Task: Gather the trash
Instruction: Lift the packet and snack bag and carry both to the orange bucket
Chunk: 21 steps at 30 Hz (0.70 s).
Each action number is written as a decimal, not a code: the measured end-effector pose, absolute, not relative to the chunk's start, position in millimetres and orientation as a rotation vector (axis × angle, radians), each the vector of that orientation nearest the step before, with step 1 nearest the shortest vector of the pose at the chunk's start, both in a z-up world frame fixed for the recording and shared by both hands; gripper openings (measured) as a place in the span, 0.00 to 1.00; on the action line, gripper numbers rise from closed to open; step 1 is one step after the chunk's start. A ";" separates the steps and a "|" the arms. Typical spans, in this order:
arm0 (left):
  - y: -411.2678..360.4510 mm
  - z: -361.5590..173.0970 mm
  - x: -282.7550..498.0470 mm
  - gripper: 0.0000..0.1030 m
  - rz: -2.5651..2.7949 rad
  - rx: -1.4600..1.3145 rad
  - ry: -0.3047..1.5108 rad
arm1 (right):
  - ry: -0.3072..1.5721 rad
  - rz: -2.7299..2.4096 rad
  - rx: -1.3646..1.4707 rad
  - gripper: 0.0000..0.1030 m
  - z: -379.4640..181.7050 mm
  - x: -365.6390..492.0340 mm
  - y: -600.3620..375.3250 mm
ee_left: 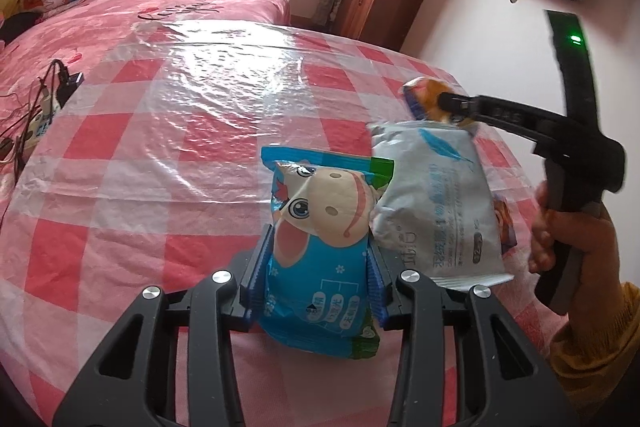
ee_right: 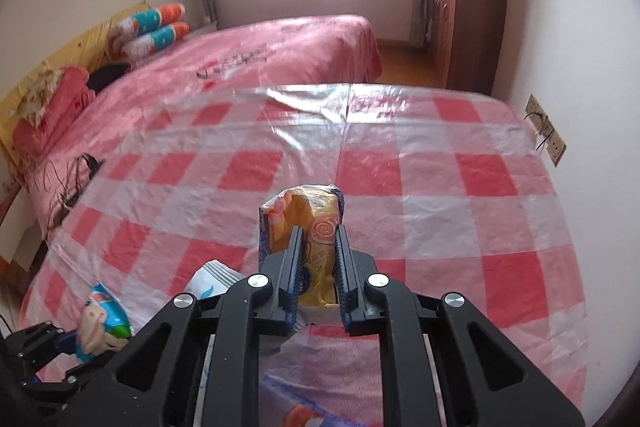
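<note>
Wrappers sit in both tools: the left tool point(ee_left: 320, 267) is clamped on the blue cartoon packet point(ee_left: 320, 247), the right tool point(ee_right: 318, 259) on the yellow wrapper point(ee_right: 308, 223) above the checked worktop point(ee_right: 440, 187). Lift the yellow wrapper gently, keeping the pinch firm; the white pack point(ee_left: 436, 199) remains for later.

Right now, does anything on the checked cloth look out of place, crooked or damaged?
Nothing is spilled or broken. The white packet lies at a slant, one edge against the blue packet held by the left hand-held gripper. The clear plastic over the cloth is wrinkled. The orange wrapper in the right hand-held gripper looks crumpled.
</note>
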<state>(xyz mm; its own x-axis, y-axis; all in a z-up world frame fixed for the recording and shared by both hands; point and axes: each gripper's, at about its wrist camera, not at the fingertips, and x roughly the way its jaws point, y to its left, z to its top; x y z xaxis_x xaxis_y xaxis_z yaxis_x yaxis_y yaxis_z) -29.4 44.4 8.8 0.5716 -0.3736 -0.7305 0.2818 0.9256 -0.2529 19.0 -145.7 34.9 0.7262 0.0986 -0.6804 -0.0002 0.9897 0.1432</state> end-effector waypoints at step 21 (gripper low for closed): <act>106.6 38.9 -66.0 0.41 -0.292 -0.144 0.825 | 0.577 0.126 0.193 0.10 88.8 -70.6 -94.0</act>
<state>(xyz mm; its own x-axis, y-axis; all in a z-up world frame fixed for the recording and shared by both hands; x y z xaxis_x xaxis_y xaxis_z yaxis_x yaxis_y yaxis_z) -66.0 106.6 38.9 0.6417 -0.3108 -0.7012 0.1993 0.9504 -0.2388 -70.6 -94.0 88.8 0.8310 0.1717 -0.5291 -0.0640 0.9744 0.2157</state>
